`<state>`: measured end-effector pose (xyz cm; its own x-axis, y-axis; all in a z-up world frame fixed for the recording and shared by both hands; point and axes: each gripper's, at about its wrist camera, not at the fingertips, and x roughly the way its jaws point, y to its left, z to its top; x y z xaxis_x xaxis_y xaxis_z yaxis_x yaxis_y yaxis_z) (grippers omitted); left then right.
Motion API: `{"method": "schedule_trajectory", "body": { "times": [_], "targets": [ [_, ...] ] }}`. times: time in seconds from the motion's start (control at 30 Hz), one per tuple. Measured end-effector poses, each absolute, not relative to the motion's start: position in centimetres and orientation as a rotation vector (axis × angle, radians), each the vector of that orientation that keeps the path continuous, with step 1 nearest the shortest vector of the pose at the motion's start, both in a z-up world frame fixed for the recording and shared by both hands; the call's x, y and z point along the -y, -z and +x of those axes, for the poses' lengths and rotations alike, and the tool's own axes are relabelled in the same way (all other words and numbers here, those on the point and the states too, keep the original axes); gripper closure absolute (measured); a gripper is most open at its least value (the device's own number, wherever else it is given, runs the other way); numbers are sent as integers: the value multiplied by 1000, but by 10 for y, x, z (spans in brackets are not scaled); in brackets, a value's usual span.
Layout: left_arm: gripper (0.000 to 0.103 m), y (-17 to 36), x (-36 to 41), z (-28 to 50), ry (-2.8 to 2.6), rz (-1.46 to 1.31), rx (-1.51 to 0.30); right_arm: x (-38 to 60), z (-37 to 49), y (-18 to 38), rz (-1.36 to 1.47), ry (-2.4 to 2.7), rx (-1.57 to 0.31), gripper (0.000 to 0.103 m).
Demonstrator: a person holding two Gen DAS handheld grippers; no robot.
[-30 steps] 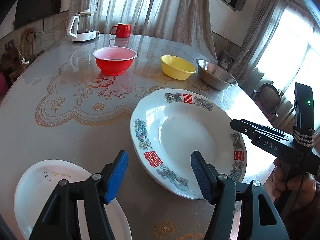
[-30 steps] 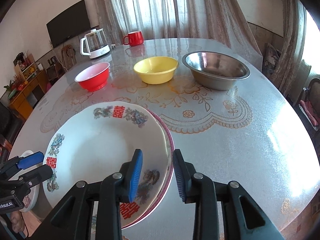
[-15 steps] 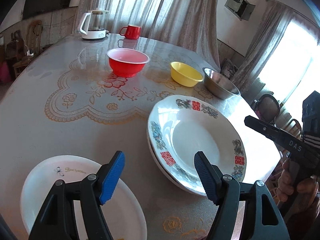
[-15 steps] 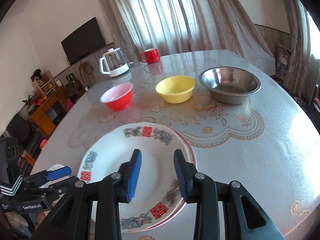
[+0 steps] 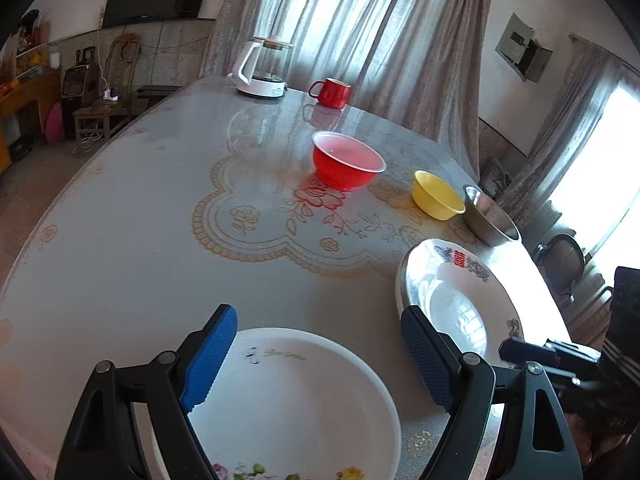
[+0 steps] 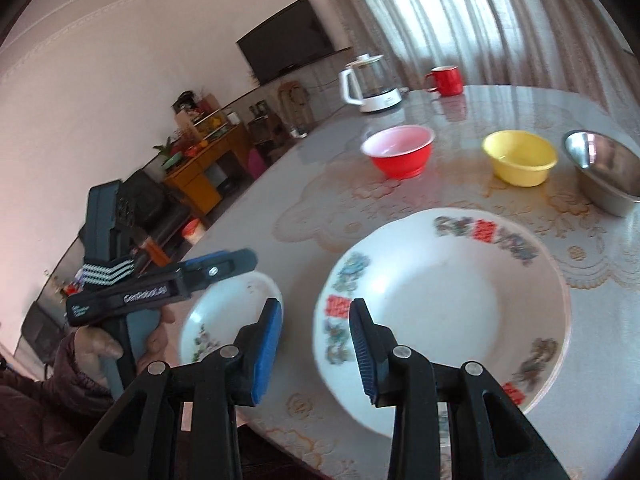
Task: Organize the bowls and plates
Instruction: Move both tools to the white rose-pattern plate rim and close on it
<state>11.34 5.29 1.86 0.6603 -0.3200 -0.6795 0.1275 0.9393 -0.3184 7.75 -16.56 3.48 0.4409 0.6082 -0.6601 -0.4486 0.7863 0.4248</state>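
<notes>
A small white plate [image 5: 304,400] with a flower print lies at the table's near edge. My left gripper [image 5: 316,332] hovers just above its far rim with its jaws opening wide, touching nothing. To the right sits a large plate with red characters [image 5: 460,300], stacked on a pink-rimmed plate. In the right wrist view my right gripper [image 6: 316,316] is open and empty above the gap between the small white plate [image 6: 224,316] and the large plate [image 6: 440,300]. The left gripper [image 6: 224,264] shows there too. The right gripper [image 5: 532,354] shows at the left view's edge.
Farther back stand a red bowl [image 5: 346,162], a yellow bowl [image 5: 438,196] and a steel bowl [image 5: 490,220] in a row. A white kettle [image 5: 262,68] and a red mug [image 5: 330,92] sit at the far edge. The round table [image 5: 160,220] has a lace-pattern cover.
My left gripper swung left from the large plate to above the small white plate, and its jaws widened. My right gripper drew back from the large plate's rim and turned left.
</notes>
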Motion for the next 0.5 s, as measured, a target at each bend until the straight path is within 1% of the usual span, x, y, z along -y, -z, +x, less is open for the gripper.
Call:
{"method": "schedule_trajectory", "body": {
  "times": [0.17, 0.23, 0.37, 0.43, 0.5],
  "targets": [
    [20, -12, -92, 103, 177, -285, -826, 120, 73, -12, 181, -817, -1001, 68],
    [25, -8, -107, 98, 173, -303, -832, 107, 73, -3, 181, -853, -1036, 68],
    [28, -1, -131, 83, 192, -337, -830, 91, 76, 13, 150, -838, -1090, 68],
    [40, 4, -134, 76, 211, -325, -838, 90, 78, 19, 140, -824, -1109, 68],
    [46, 11, -136, 70, 226, -311, -859, 89, 80, 24, 130, -816, -1128, 68]
  ]
}}
